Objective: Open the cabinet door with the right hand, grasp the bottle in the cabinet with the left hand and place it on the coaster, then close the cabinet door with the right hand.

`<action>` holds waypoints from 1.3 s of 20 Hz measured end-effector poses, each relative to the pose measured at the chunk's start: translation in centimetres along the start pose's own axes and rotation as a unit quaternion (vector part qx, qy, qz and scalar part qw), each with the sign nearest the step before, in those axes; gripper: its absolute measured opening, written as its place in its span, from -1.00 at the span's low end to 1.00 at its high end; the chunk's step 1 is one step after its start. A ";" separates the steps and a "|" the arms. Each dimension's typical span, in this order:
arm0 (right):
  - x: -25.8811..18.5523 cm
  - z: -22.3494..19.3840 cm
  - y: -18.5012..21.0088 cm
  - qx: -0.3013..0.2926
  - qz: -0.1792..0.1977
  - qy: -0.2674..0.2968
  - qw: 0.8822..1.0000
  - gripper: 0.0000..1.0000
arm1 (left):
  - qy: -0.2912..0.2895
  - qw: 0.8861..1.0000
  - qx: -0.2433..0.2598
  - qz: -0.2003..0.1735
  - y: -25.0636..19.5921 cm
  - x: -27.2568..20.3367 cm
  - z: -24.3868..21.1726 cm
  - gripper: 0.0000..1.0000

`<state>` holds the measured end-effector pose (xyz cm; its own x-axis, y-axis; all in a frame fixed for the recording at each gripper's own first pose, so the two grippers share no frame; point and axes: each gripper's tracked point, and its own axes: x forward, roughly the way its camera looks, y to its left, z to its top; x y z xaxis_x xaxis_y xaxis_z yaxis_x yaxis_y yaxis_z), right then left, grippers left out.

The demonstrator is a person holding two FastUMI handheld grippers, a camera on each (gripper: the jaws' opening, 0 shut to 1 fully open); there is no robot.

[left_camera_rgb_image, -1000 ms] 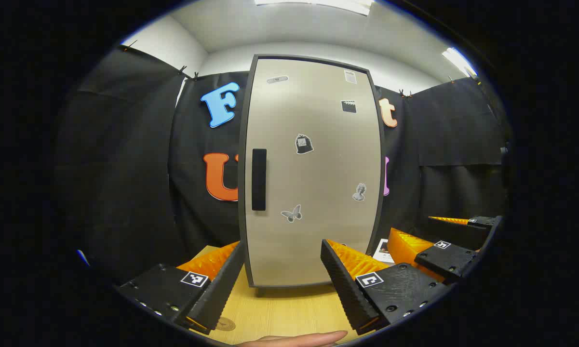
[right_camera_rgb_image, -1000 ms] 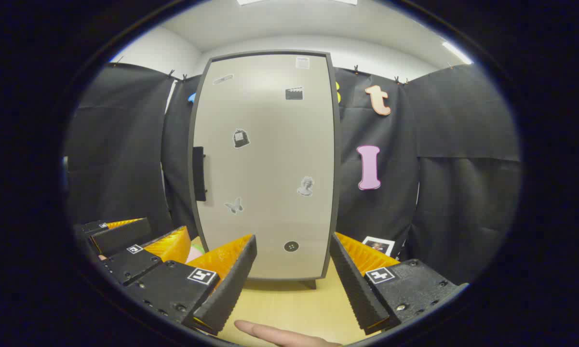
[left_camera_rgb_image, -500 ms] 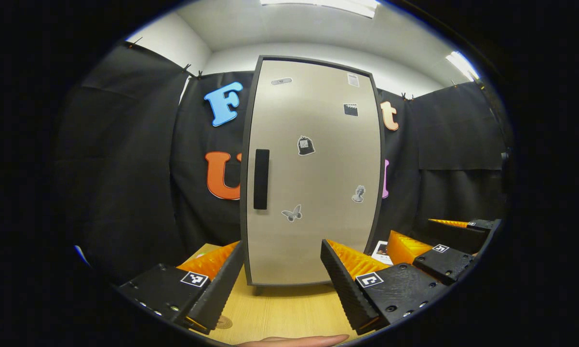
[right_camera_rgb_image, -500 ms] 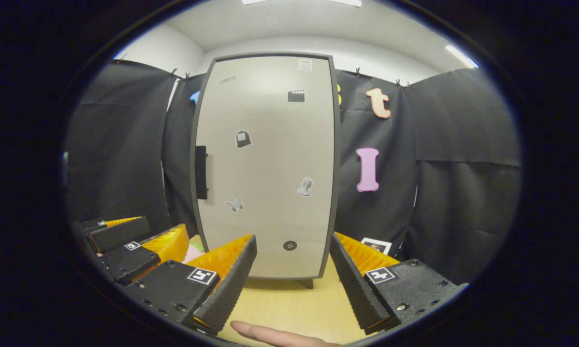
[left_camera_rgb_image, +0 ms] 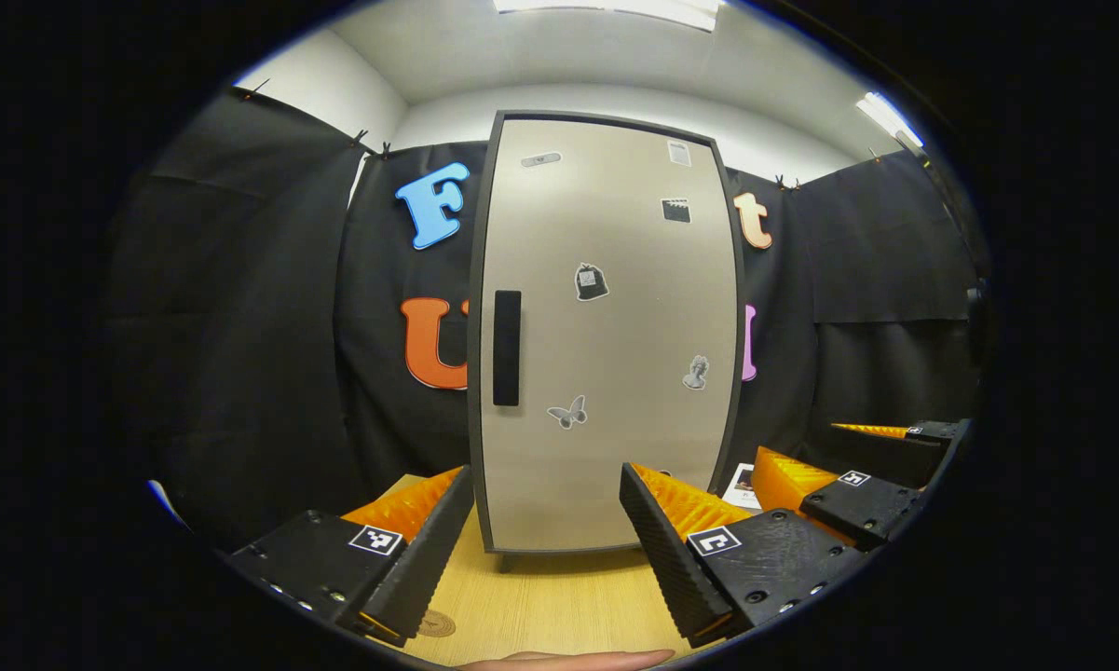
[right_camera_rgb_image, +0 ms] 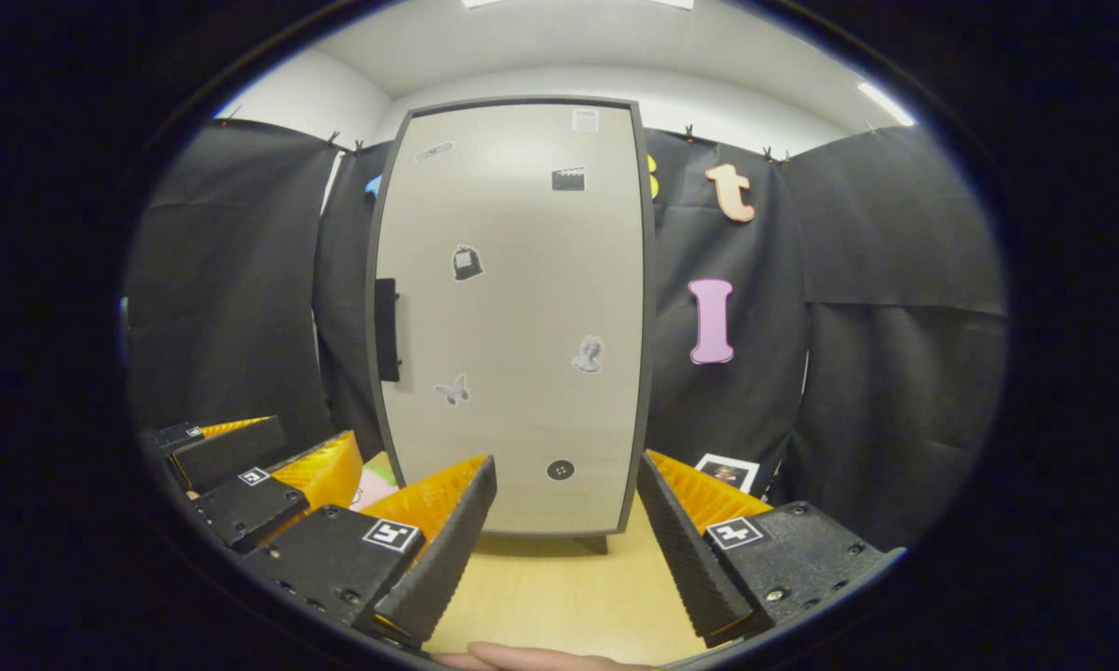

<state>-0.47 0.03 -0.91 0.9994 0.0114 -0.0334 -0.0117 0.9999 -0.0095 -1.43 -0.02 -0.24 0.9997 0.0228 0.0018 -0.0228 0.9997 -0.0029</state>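
Right gripper view: grey cabinet door (right_camera_rgb_image: 512,317) closed; right gripper (right_camera_rgb_image: 566,531) and left gripper (left_camera_rgb_image: 547,545) gape empty; slim black handle (right_camera_rgb_image: 387,329) risks slipping.

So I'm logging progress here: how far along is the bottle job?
Nothing looks done yet. The cabinet door is shut, its black handle untouched. Both the right gripper and left gripper hang open before it, holding nothing. Left: opening the door, moving the bottle to the coaster, closing up.

Cabinet door (left_camera_rgb_image: 606,335) stands shut at the table's (left_camera_rgb_image: 550,606) far edge; left gripper (left_camera_rgb_image: 547,540) hangs open before it.
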 end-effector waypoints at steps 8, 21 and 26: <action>2.0 1.4 0.0 -0.004 0.011 -0.009 1.000 0.94 | 0.004 1.000 0.011 0.021 1.3 0.3 -0.3 0.90; 8.6 7.1 9.5 -0.067 0.110 -0.094 0.987 0.94 | -0.005 0.987 0.037 0.159 10.4 -3.7 0.5 0.89; 12.2 9.0 15.7 -0.088 0.154 -0.132 0.975 0.92 | 0.005 0.969 0.045 0.244 15.2 -6.8 0.0 0.89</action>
<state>11.86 15.91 7.52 0.9209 0.3362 0.1970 -0.2947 0.9317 -0.2124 -8.63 15.04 -0.33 0.8700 0.4929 0.0120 -0.4920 0.8662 0.0873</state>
